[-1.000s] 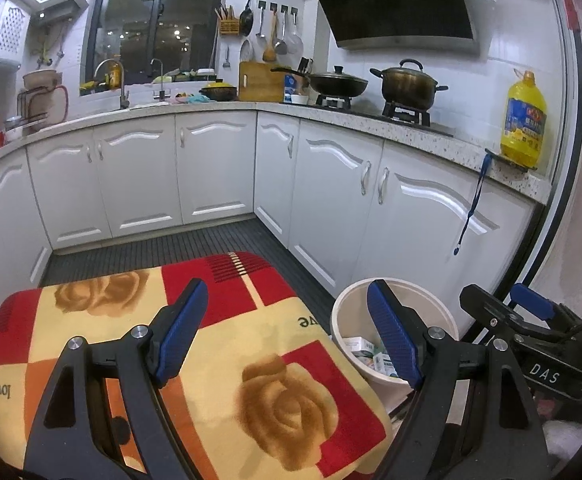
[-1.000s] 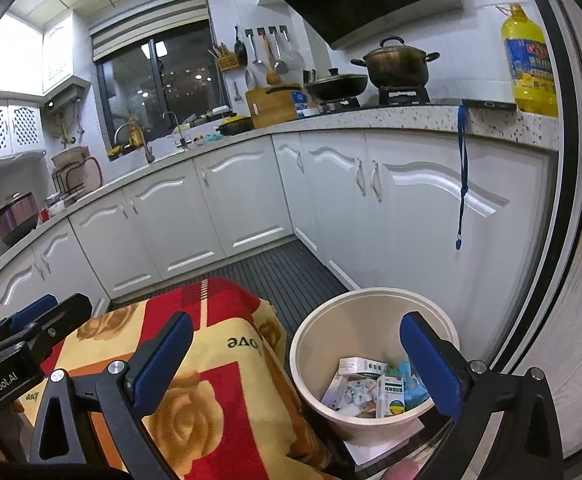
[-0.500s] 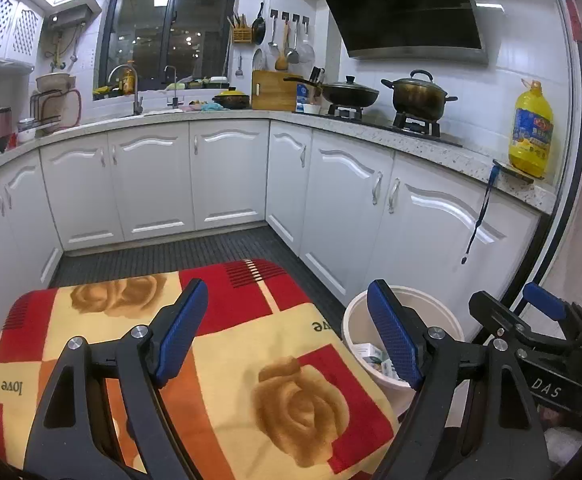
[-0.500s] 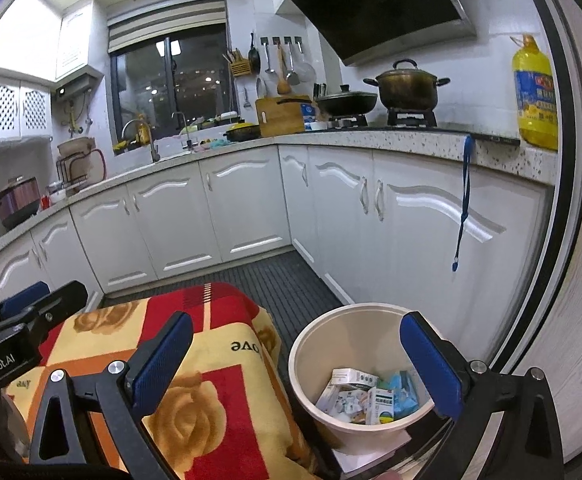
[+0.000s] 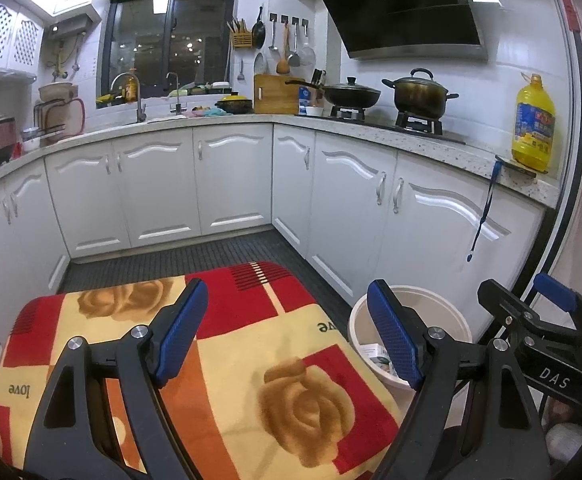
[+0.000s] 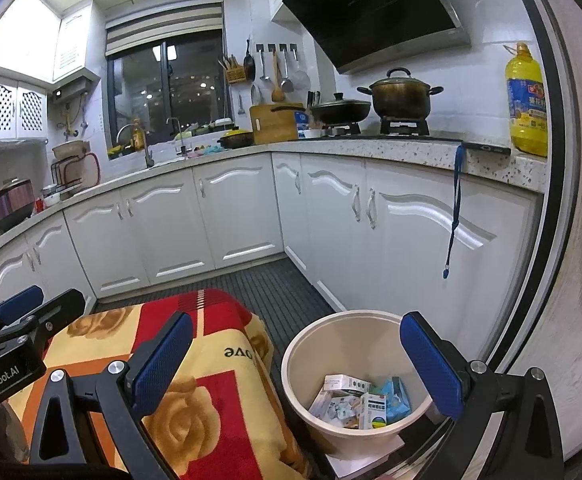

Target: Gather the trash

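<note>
A cream trash bin (image 6: 355, 336) stands on the floor beside the table and holds several small boxes and packets (image 6: 361, 402). It also shows in the left wrist view (image 5: 443, 312). My left gripper (image 5: 291, 332) is open and empty above the table covered with a red and yellow rose blanket (image 5: 291, 400). My right gripper (image 6: 299, 368) is open and empty, raised above the blanket's edge (image 6: 219, 364) and the bin. No loose trash shows on the blanket.
White kitchen cabinets (image 5: 231, 184) run along the back and right, with a dark ribbed floor mat (image 5: 219, 252) between them and the table. A pot (image 6: 399, 98), a pan and a yellow oil bottle (image 6: 527, 104) stand on the counter. A blue lanyard (image 6: 453, 216) hangs from the counter.
Both grippers have lifted and tilted upward, so more of the kitchen shows and the bin and blanket sit lower in view. Both stay open and empty.
</note>
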A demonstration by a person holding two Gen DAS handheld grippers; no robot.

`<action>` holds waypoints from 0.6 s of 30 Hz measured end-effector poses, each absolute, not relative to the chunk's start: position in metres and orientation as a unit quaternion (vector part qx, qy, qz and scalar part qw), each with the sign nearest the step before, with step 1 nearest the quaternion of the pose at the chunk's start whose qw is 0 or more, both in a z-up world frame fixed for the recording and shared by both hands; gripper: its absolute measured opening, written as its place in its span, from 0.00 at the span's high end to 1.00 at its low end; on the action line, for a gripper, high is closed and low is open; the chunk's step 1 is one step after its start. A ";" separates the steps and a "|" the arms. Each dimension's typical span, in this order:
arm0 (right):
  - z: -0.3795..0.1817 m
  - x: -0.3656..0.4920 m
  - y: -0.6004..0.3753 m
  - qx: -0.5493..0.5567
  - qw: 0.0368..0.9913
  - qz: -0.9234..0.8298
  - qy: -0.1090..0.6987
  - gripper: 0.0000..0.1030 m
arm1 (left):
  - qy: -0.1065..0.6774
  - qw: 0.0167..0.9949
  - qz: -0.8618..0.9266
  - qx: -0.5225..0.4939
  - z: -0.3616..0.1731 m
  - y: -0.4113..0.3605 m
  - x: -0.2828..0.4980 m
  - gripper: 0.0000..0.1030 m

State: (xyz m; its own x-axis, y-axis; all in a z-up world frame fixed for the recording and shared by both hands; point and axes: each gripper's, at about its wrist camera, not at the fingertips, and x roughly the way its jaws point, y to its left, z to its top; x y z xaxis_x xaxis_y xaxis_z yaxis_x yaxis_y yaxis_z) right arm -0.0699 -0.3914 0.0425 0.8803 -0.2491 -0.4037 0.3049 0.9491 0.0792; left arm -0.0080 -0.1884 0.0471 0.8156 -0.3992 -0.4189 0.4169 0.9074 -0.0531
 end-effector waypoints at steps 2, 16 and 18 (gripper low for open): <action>0.045 -0.070 -0.390 0.066 0.968 -0.146 0.195 0.00 | 0.214 0.952 -0.215 0.019 0.047 -0.188 -0.008 0.21; 0.049 -0.071 -0.391 0.063 0.969 -0.146 0.188 0.00 | 0.211 0.951 -0.224 0.019 0.052 -0.192 -0.009 0.21; 0.050 -0.071 -0.391 0.062 0.970 -0.146 0.187 0.00 | 0.211 0.951 -0.225 0.019 0.052 -0.192 -0.009 0.21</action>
